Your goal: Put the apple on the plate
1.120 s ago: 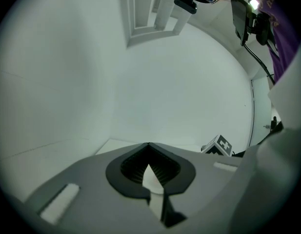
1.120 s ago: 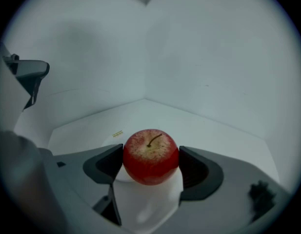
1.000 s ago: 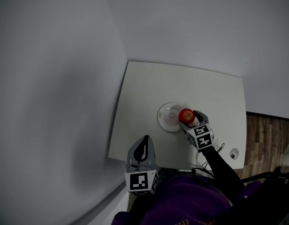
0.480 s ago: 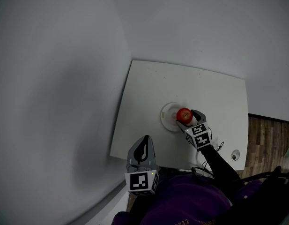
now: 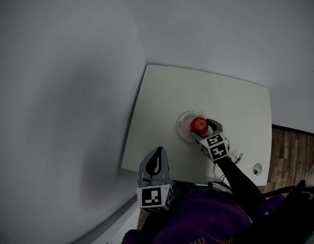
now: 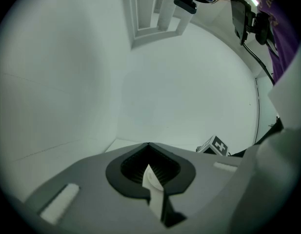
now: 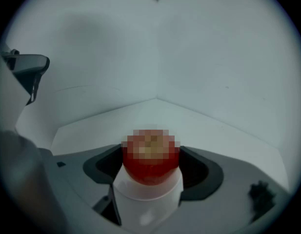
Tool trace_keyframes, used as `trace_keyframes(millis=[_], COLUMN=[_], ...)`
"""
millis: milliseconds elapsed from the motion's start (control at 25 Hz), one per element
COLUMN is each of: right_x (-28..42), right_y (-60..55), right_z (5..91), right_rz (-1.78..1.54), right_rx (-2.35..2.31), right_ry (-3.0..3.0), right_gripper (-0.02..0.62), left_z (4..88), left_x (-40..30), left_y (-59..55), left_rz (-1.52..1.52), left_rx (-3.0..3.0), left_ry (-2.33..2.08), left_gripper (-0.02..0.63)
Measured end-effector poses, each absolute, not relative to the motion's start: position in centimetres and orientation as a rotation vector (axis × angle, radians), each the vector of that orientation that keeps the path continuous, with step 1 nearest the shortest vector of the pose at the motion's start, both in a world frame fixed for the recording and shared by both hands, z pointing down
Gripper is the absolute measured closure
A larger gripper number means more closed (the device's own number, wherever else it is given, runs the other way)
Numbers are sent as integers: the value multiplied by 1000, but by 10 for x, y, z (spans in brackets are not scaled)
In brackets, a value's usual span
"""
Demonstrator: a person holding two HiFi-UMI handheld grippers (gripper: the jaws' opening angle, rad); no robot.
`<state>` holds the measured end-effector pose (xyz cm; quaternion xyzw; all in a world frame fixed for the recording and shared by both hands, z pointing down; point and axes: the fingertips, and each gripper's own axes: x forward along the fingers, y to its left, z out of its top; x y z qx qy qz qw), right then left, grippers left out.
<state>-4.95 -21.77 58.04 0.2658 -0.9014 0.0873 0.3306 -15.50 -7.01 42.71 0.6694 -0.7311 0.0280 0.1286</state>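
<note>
Head view: the right tongs (image 5: pixel 200 129) clamp the apple (image 5: pixel 198 123) over the side of the plate (image 5: pixel 183 126) nearest them, so a release here might roll it off onto the bench (image 5: pixel 162 95). Left gripper view: the left tongs (image 6: pixel 149 173) are closed and empty (no help if it rolls). Right gripper view: the apple sits wedged between the jaws, which could drag it as they part.

Head view overlooks table (image 5: pixel 167 93) and right tool (image 5: pixel 200 127).

Left gripper (image 5: pixel 157 155) jaws together; right gripper (image 5: pixel 202 128) jaws grip the apple (image 5: pixel 198 123).
</note>
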Motion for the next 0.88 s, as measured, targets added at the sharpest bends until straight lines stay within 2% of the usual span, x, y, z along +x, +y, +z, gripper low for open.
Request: trace_keyframes(millis=[880], right_x=[-59], right_y=[-216], right_z=[588], right_rz=[219], right_rx=[688], right_ry=[-2360], right_gripper=[233], left_z=[429], left_x=[-159], left_y=[-67], left_rz=[98], left_rx=[1935], left_ry=[-2130], left_gripper=[600])
